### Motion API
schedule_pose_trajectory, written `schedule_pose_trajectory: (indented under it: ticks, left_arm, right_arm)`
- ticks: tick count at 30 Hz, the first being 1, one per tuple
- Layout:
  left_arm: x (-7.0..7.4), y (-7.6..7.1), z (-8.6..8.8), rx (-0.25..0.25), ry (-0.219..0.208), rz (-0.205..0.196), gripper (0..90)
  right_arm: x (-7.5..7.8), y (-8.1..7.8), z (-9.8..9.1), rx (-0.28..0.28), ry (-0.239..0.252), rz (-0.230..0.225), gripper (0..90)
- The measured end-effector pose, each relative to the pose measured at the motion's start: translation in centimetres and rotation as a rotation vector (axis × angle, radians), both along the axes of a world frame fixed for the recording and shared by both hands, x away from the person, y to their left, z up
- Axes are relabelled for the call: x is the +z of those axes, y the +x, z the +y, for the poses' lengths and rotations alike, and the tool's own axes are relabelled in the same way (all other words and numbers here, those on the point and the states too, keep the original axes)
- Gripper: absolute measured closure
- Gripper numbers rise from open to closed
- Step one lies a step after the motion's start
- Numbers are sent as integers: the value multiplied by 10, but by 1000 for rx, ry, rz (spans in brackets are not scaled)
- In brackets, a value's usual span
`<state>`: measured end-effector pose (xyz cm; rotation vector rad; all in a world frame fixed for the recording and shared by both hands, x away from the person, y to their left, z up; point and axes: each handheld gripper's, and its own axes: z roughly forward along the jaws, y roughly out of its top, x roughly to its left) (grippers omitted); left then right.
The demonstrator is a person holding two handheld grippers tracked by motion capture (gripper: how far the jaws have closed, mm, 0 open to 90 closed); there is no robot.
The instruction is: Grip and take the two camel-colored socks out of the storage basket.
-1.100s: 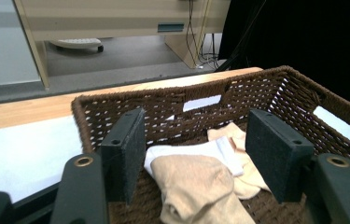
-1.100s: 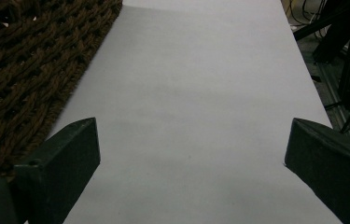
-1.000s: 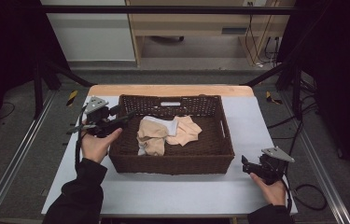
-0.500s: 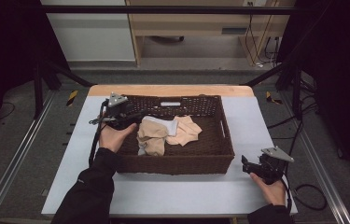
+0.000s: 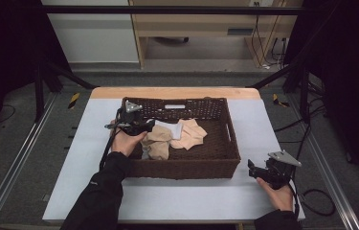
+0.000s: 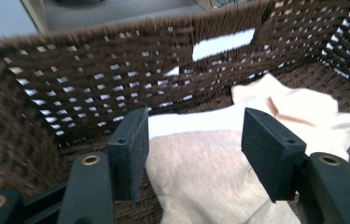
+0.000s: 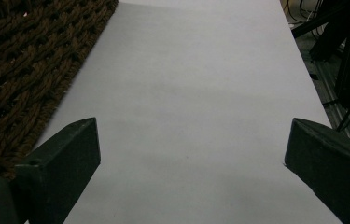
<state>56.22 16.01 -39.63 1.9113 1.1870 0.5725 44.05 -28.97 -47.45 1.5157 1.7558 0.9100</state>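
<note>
At the centre of the high view, one brown basket [image 5: 225, 143] holds two peach cloths [image 5: 157, 142] and a white one. The left gripper [image 6: 193, 149] gapes, empty, just above the cloths; the right gripper [image 7: 189, 154] gapes over bare table [image 7: 196, 84].

Overhead light falls evenly on the pale surface [image 5: 177, 201] in the high view, while the room around it sinks into near black. The basket [image 6: 37, 121] is smeared by motion blur in the left gripper view, worst at its left wall. The right gripper view is dim, with soft shadows and blurred near fingers [image 7: 60, 163].
</note>
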Motion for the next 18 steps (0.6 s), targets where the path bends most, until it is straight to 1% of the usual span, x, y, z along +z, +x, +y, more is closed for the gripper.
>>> schedule_pose_trajectory:
  ticks: [2,5,7,10,13,14,15,18]
  left_arm:
    - [-5,1,-1,4,10,13,404]
    - [-13,2,-1,12,8,39,395]
    - [-16,2,0,15,23,57,397]
    - [-18,3,1,20,35,65,397]
    - [-20,3,-1,21,48,78,397]
    - [-21,4,0,14,62,83,397]
    - [-21,4,-1,19,65,84,401]
    - [-24,4,-2,11,81,106,407]
  right_arm:
    - [0,0,0,0,-1,2,38]
    - [0,0,0,-2,-5,2,38]
    - [0,0,0,-5,-4,3,38]
    - [-1,0,0,-5,-12,4,38]
    - [-1,0,0,-7,-11,9,38]
    - [-1,1,0,-6,-11,13,39]
    - [-1,1,0,-6,-12,15,39]
    - [-1,1,0,-7,-14,15,39]
